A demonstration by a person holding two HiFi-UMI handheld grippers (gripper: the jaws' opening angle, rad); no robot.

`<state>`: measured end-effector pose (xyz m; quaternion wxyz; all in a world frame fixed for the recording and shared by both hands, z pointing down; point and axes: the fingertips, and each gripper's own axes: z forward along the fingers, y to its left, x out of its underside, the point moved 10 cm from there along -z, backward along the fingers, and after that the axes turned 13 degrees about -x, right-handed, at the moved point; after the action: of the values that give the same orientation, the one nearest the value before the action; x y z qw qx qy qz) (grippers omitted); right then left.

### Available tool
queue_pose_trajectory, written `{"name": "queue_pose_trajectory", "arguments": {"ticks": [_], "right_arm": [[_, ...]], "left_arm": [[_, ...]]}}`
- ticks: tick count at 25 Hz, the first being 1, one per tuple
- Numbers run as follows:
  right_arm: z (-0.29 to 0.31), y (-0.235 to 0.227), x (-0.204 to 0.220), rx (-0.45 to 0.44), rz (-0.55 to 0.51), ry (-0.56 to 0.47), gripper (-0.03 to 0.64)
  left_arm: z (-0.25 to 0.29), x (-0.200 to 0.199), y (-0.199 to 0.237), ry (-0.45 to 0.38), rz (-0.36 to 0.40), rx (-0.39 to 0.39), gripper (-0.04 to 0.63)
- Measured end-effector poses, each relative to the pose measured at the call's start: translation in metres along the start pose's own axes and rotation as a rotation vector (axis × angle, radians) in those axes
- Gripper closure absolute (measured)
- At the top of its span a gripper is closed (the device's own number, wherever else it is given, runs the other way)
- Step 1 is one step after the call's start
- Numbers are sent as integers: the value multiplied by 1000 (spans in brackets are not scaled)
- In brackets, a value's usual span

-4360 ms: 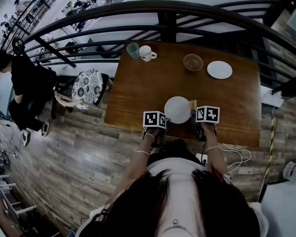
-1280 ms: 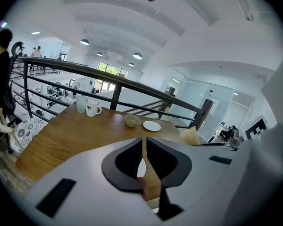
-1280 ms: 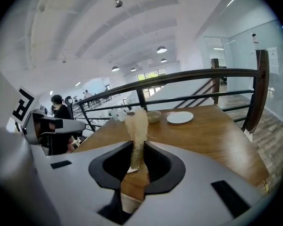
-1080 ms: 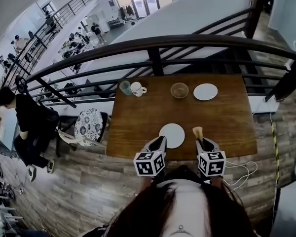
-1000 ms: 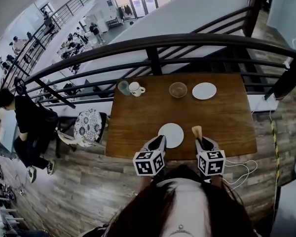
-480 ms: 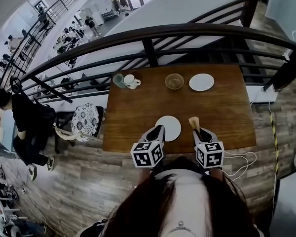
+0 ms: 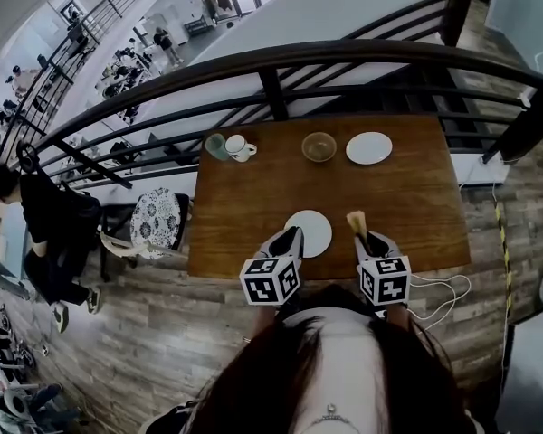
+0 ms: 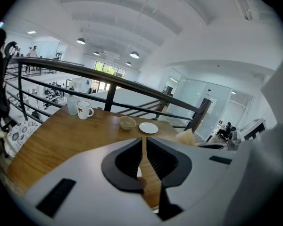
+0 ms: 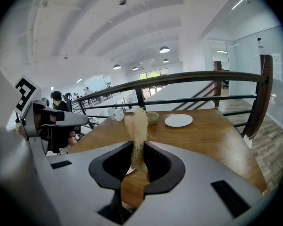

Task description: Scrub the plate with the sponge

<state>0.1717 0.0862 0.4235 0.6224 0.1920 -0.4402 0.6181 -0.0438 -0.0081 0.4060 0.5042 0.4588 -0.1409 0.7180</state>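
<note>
Now needs a short sweep toward nine o'clock: right claw point(image 7: 366, 240) pinching upright sponge point(image 7: 356, 221), plate point(image 7: 313, 231) just beside, narrow empty left claw point(image 7: 290, 240) at its rim.

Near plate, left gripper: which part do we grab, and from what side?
Its rim, likely at the near-left edge. The near plate lies flat on the table, so only the thin rim offers a hold; the left gripper sits right at that edge. Roll the fingers so one goes over, one under. The right gripper holds the sponge.
</note>
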Motion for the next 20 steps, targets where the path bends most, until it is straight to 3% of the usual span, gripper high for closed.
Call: {"name": "queue_pose_trajectory", "arguments": {"ticks": [20], "right_arm": [[2, 0, 2, 16, 13, -6, 529]], "left_arm": [[3, 4, 3, 31, 4, 9, 557]]}}
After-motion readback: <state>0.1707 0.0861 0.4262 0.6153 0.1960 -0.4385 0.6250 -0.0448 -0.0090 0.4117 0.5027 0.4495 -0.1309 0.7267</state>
